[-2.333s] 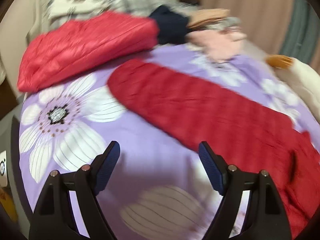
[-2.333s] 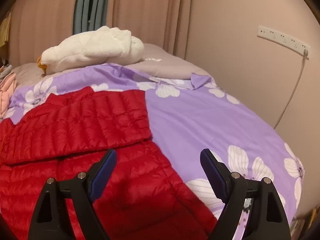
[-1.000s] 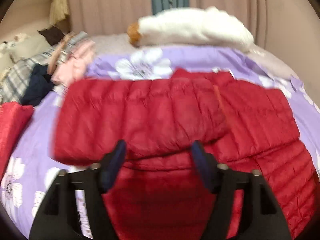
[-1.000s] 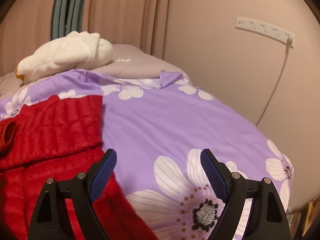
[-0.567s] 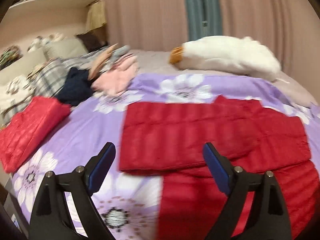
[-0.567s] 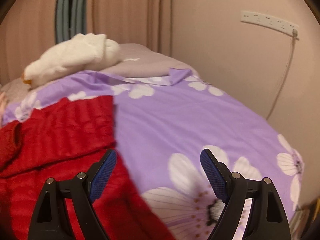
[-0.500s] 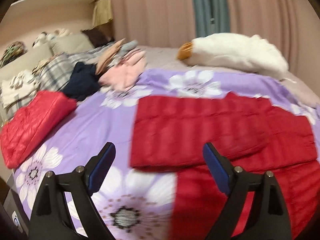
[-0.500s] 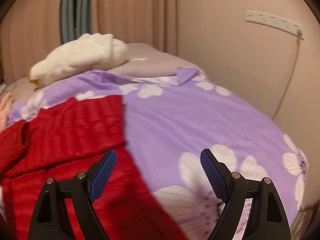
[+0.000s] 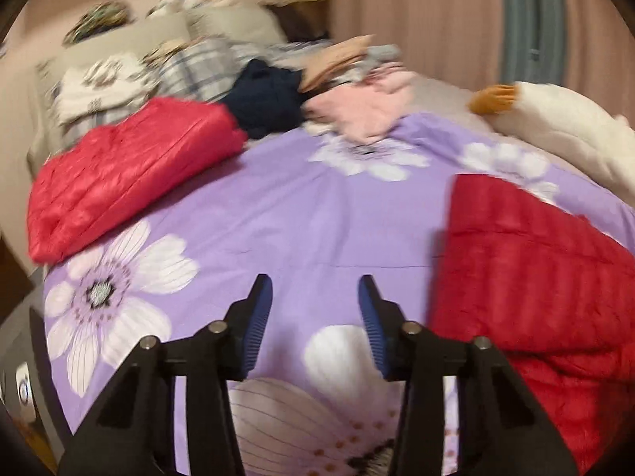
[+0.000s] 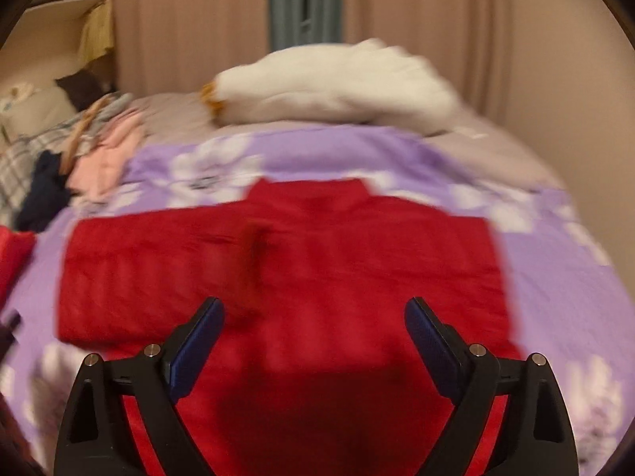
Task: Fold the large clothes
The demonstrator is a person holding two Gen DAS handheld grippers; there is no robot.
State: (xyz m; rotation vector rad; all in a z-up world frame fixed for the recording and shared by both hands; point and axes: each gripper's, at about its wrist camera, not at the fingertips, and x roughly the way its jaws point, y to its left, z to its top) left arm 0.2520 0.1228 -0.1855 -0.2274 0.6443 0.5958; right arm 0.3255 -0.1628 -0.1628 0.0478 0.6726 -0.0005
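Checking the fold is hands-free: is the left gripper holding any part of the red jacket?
No, the left gripper has only purple bedspread between its jaws, and the red jacket lies off to its right.

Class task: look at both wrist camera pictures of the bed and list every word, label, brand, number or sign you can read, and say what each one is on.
None can be read.
The dark red jacket, the folded red jacket and the purple bedspread show no lettering.
A small round mark on a pale object at the picture's lower left edge is too blurred to read.
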